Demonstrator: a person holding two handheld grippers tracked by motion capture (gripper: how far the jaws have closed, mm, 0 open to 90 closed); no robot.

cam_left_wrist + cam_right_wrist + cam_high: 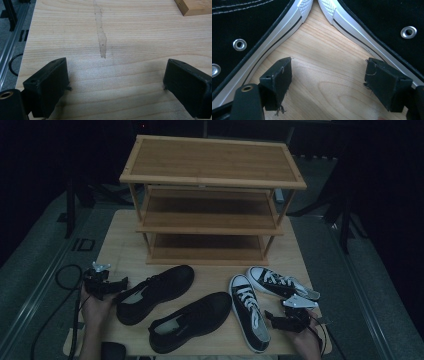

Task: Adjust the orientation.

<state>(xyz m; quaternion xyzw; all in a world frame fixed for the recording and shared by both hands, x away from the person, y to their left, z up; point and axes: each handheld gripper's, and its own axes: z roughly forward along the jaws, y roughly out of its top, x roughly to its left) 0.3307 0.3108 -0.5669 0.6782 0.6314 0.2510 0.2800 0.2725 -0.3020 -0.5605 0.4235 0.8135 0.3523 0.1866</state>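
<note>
Canvas sneakers (248,311) lie at the table's (120,245) right, toes meeting ahead of my right gripper (328,77), which gapes empty; probably light, floppy, so I'd pinch a heel collar. Left gripper (116,80) released

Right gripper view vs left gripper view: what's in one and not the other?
Right gripper view alone: two black canvas sneakers with white rubber soles, toe caps nearly meeting, and metal eyelets. Left gripper view alone: a pale streak along the wood grain, a bamboo shelf foot, grey floor with a metal rail. Both: the light wooden tabletop between open black jaws, nothing held.
</note>
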